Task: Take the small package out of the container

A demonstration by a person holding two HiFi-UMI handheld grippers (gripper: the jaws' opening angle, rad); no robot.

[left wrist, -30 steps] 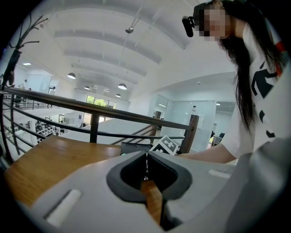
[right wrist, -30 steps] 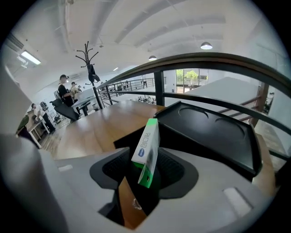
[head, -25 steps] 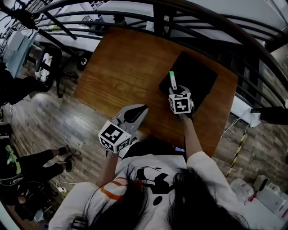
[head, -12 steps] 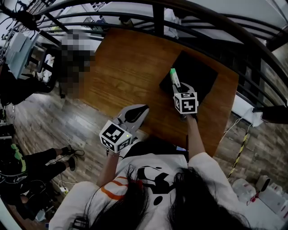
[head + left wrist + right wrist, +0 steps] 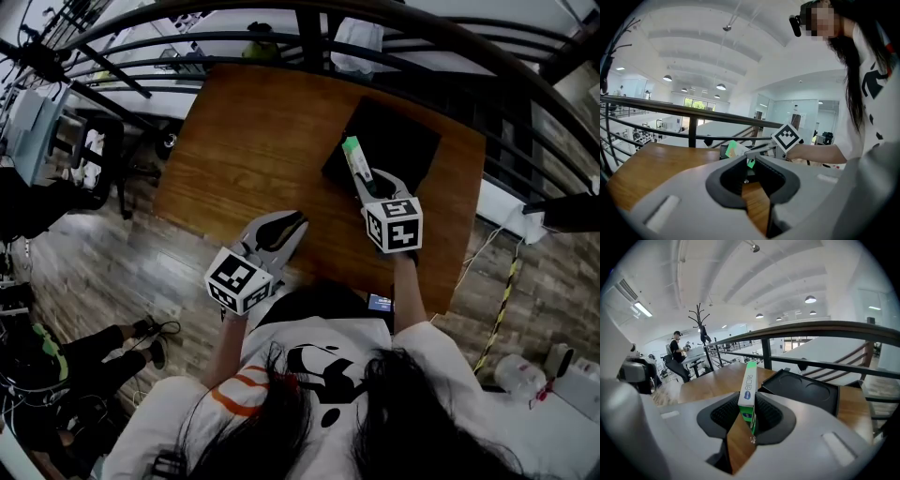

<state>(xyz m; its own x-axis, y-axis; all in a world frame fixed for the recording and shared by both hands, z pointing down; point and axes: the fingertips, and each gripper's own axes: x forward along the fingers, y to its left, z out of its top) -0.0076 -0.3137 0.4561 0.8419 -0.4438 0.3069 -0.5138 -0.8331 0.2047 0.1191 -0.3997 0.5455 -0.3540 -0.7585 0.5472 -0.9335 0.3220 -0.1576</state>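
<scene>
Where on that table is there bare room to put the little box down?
The wooden table is bare at left and middle, from the black tray across to its left edge. It is crowded by the tray, where the right tongs hold the box.

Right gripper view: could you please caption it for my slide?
Right gripper holds the small package upright, clear of the black container on the table.

This looks like an open-plan office or lab on an upper level. A wooden table [image 5: 253, 141] stands by a dark metal railing [image 5: 234, 37] above a white hall with round ceiling lamps [image 5: 721, 86], glass-walled rooms [image 5: 806, 112], desks [image 5: 699, 357], an office chair [image 5: 98, 141] and a coat stand [image 5: 700, 317].
</scene>
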